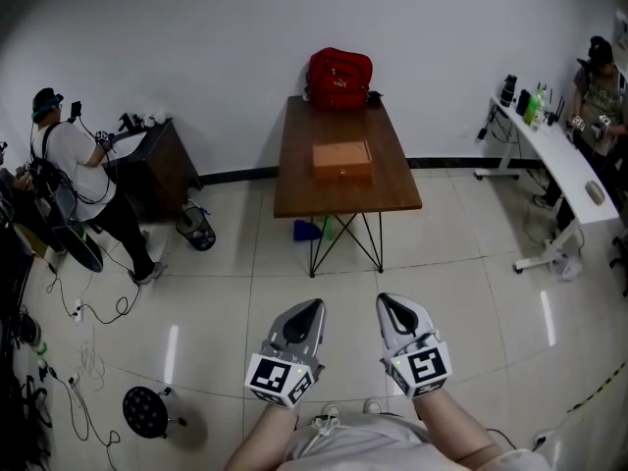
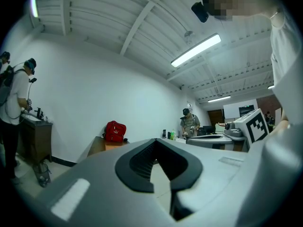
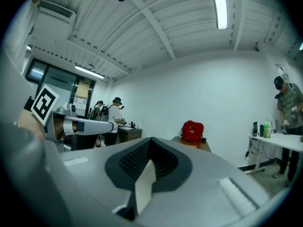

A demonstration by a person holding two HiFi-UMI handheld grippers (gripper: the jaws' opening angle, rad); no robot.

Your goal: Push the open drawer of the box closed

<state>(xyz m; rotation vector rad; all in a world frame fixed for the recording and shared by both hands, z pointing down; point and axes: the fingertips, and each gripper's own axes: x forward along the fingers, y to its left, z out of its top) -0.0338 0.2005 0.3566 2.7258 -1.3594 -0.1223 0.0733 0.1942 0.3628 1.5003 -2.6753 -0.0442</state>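
Both claws sit low and close to my body, side by side and just apart, pointing forward over the pale tiled floor (image 1: 471, 263). Left claw (image 1: 312, 305) (image 2: 155, 141): clenched, tips meeting, nothing between the black pads. Right claw (image 1: 389, 301) (image 3: 151, 139): same, clenched and empty. The marker cubes are at the back of each, nearest me.

The orange-brown wooden box (image 1: 342, 157) is well ahead of both claws, roughly in line with the gap between them and touching neither. It rests on a dark brown wooden table with thin black metal legs (image 1: 294, 189). The box's front face (image 1: 342, 173) turns toward the claws and has a small dark pull. The drawer is too small from here to tell if it stands out.

Beyond the box, at the table's far end by the white wall, sits a red fabric bag (image 1: 340, 78) (image 2: 115, 131) (image 3: 192, 130). Far ahead-left of the left claw, a person in a white shirt (image 1: 71, 160) stands at a dark cabinet (image 1: 167, 165). Far ahead-right of the right claw, another person (image 1: 597, 81) is at a long white desk (image 1: 564, 160). Left of the left claw, near me, is a round black stool (image 1: 145, 410).
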